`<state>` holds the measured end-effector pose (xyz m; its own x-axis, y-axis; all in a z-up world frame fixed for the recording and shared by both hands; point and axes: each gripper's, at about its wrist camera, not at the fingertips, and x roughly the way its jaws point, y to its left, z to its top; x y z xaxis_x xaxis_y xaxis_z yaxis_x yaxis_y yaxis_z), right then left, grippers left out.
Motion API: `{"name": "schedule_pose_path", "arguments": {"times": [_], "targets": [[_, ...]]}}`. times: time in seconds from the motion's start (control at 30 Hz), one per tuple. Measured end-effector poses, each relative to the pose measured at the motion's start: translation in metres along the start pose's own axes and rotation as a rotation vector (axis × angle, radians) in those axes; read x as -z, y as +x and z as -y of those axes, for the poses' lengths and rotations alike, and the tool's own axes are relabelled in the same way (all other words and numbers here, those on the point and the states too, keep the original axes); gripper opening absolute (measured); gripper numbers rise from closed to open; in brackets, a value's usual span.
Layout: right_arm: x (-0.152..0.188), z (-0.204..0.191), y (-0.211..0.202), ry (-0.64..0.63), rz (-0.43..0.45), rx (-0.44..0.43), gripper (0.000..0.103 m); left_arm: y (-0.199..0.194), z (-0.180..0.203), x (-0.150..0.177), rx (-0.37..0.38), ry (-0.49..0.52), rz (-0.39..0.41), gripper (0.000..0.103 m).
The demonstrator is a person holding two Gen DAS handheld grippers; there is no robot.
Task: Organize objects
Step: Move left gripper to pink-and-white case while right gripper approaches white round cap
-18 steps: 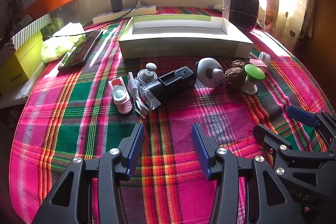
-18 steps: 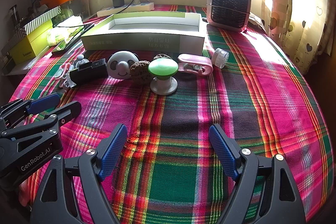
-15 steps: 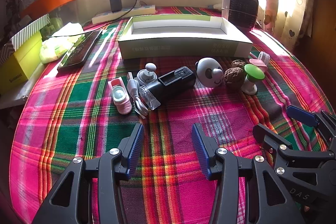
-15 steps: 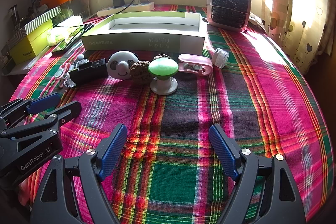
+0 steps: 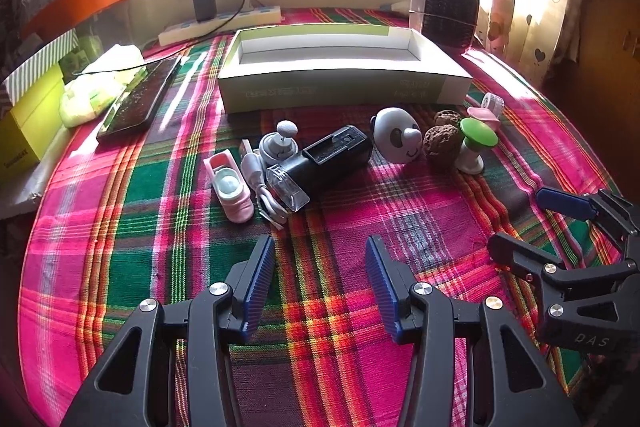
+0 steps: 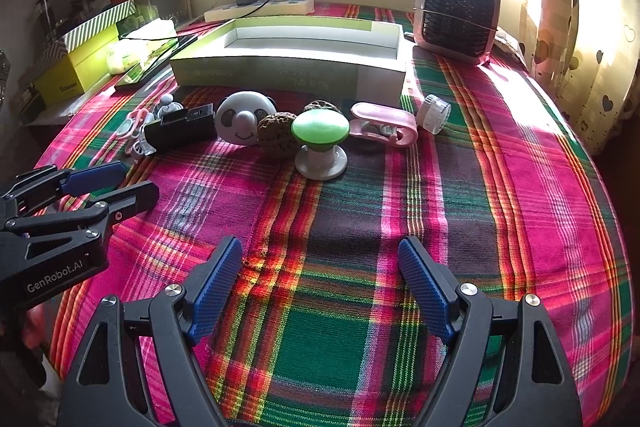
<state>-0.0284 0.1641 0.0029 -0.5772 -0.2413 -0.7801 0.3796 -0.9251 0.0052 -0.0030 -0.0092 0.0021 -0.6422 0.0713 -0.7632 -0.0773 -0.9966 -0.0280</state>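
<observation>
Tongs on both sides, left point(image 5: 320, 283) and right point(image 6: 320, 287), I see gaping wide and empty over the plaid worktop point(image 6: 500, 187). Trinkets line up before the open box point(image 6: 288, 67); the second walnut point(image 6: 318, 105) hides behind the green knob point(image 6: 320, 131).

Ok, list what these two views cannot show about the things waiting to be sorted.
- Open box: its floor is hidden behind the near wall in both wrist views.
- Printing on that wall: too faint to read.
- Second walnut: mostly hidden behind the green-topped knob in the right wrist view.
- White cable: partly tucked under the black device in the left wrist view.
</observation>
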Motion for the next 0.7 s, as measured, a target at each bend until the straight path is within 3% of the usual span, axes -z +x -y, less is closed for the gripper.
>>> {"name": "schedule_pose_path", "arguments": {"times": [0.43, 0.7], "targets": [[-0.019, 0.071, 0.008, 0.161, -0.03, 0.14, 0.081, -0.012, -0.056, 0.008, 0.008, -0.122, 0.007, 0.045], [-0.031, 0.085, 0.019, 0.177, -0.034, 0.144, 0.081, 0.003, -0.064, -0.012, 0.049, -0.192, 0.002, 0.045]]}}
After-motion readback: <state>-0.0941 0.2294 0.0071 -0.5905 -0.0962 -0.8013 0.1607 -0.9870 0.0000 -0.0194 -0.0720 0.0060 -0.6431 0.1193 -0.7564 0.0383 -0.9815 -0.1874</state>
